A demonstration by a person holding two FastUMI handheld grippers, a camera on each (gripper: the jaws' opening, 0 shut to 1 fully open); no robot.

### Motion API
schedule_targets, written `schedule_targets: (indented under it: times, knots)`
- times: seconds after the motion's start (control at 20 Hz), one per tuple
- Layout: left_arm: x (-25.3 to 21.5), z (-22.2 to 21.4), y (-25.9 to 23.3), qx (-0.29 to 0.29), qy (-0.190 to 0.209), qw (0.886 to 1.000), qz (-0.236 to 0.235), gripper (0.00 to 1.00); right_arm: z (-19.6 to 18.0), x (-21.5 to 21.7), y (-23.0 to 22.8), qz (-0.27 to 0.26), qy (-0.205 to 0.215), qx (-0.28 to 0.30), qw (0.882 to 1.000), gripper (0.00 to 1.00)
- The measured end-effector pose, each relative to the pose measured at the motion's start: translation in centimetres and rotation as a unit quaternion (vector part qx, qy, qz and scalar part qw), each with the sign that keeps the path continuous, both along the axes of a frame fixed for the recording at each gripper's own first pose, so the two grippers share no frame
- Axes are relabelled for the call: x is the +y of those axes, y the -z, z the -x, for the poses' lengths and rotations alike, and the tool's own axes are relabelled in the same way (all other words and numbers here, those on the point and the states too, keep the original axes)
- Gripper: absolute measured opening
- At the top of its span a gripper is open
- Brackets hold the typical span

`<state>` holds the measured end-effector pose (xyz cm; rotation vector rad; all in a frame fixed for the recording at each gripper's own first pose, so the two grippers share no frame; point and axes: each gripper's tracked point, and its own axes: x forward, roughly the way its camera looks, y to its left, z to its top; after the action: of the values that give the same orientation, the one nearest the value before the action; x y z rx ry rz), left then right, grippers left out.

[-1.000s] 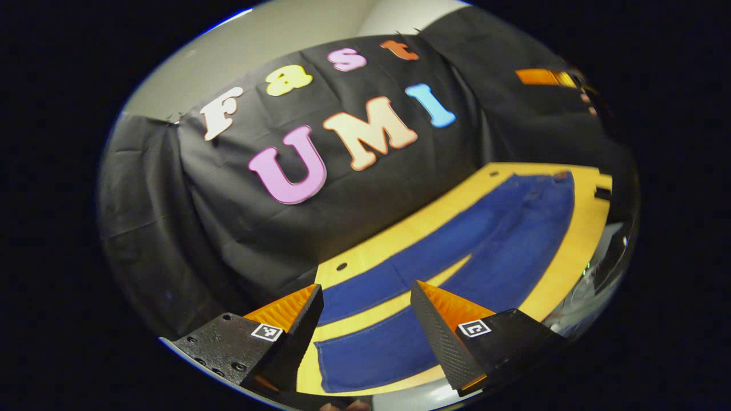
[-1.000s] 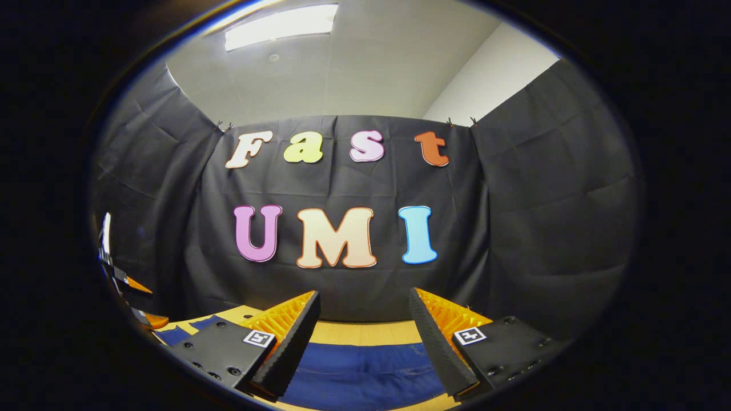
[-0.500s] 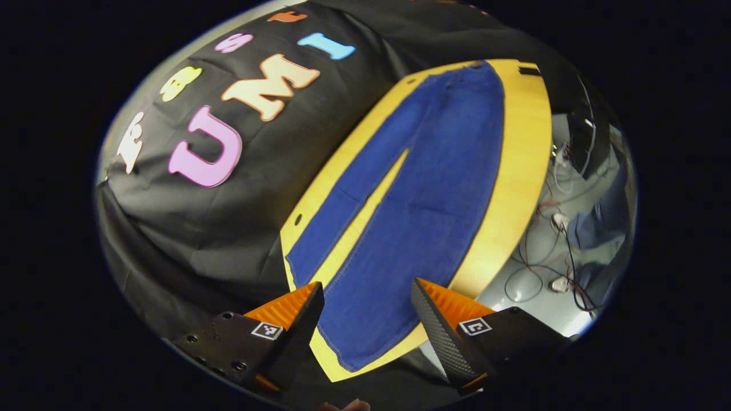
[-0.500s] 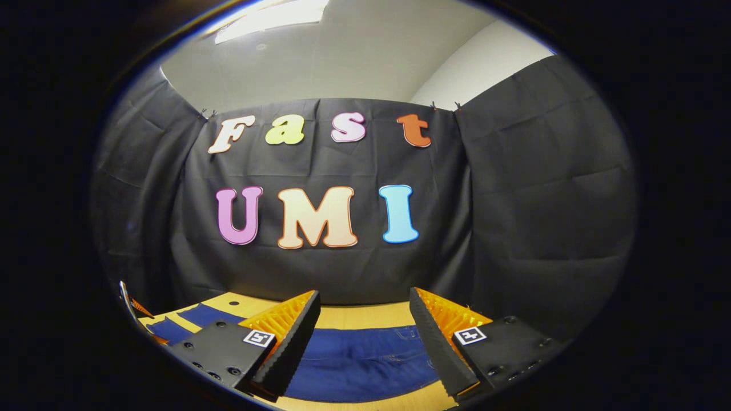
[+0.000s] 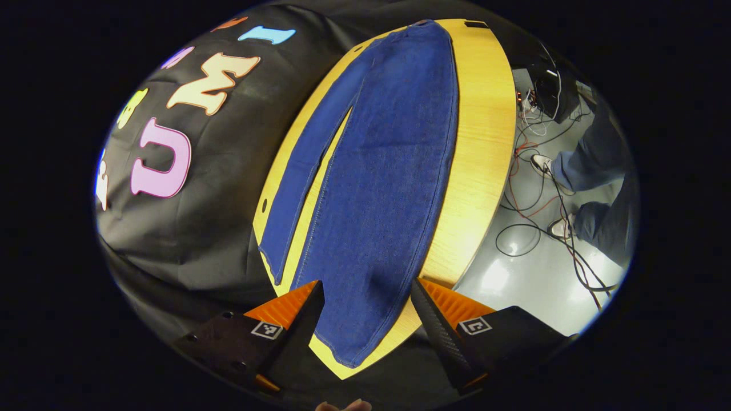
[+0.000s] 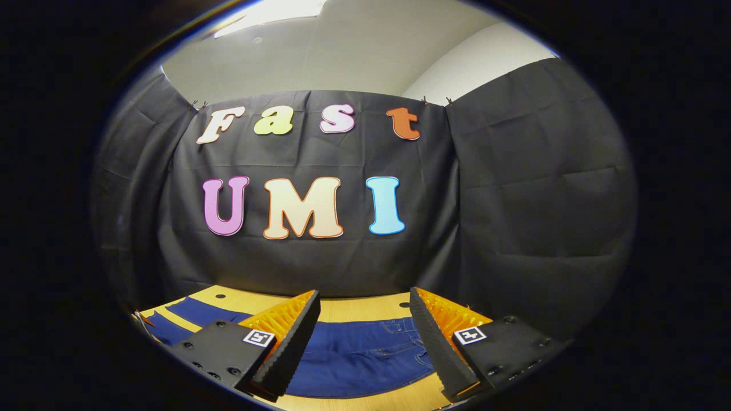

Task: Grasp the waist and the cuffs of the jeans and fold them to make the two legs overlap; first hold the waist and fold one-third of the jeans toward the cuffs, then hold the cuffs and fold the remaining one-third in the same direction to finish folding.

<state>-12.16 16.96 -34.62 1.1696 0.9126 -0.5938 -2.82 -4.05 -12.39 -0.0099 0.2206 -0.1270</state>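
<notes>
Blue jeans (image 5: 377,188) lie flat and unfolded on the table, legs slightly apart

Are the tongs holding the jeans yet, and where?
No. Both the left tongs and right tongs are open, above the flat jeans.

You have almost nothing to read here. Each finger of your left claw (image 5: 365,311) carries a small square black-and-white marker (image 5: 267,329), a coded pattern and not lettering; its twin (image 5: 474,326) sits on the other finger. Your right claw (image 6: 364,319) bears the same kind of marker (image 6: 258,337) on each finger (image 6: 470,335). The jeans (image 5: 377,188) and the worktop (image 5: 485,114) show no legible label or brand.
</notes>
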Motion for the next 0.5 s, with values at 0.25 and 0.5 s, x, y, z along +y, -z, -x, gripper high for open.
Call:
schedule_targets:
  times: [0.25, 0.5]
  knots:
    - [-0.7, -1.9, 0.8, 0.0, 0.023, 1.0, -0.004, 0.87, 0.1, -0.3, 0.2, 0.005, 0.011, 0.001, 1.0, 0.99]
    - [-1.0, -3.2, 2.5, 0.027, 0.032, 0.999, -0.013, 0.52, 0.5, 0.0, 1.2, 0.007, 0.012, 0.013, 1.0, 0.98]
